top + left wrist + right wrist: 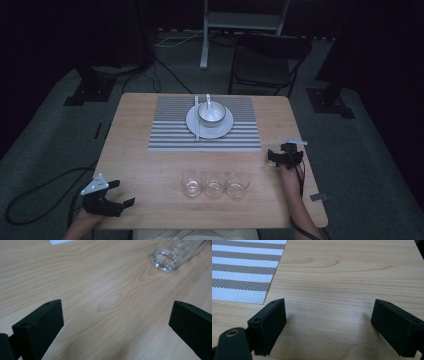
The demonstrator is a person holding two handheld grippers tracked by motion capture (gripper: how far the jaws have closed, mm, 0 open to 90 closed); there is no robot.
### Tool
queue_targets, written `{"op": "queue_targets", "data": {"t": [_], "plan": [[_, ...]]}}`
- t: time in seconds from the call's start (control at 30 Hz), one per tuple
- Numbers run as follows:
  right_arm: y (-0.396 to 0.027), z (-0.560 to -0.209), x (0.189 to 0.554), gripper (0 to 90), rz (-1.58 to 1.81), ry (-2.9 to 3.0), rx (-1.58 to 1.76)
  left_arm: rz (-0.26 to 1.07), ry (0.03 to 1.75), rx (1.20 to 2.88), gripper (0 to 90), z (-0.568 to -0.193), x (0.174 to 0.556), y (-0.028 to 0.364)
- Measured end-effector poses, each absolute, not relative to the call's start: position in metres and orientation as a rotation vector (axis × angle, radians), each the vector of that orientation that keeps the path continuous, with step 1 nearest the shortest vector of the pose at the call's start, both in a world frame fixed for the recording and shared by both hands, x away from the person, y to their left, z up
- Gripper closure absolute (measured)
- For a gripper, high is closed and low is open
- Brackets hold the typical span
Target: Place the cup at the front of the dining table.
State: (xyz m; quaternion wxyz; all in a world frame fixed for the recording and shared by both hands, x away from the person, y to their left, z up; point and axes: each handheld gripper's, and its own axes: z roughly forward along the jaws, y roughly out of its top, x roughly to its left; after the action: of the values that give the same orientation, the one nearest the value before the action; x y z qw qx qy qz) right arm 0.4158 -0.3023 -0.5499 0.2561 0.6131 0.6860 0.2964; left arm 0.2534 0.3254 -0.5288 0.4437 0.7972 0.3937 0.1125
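Wooden table (150, 170) under me, both my claws spread empty, left claw (116, 194) could topple the touching glasses (215, 183) reaching right.

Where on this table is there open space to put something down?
Bare wood lies left of the striped placemat, between the left tongs and the three glasses, and right of the mat by the right tongs. Crowded: the mat's far half, with plate and bowl.

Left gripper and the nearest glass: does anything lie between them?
Nothing: between the left gripper and the nearest glass there is bare wooden table, as the high view and left gripper view show.
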Motion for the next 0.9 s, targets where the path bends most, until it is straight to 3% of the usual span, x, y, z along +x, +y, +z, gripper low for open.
{"op": "queue_targets", "data": {"t": [0.9], "plan": [[-0.302,-0.55,0.416,12.0,0.803,1.859,1.668,0.251,0.801,1.965,0.2,-0.504,0.271,0.279]]}}
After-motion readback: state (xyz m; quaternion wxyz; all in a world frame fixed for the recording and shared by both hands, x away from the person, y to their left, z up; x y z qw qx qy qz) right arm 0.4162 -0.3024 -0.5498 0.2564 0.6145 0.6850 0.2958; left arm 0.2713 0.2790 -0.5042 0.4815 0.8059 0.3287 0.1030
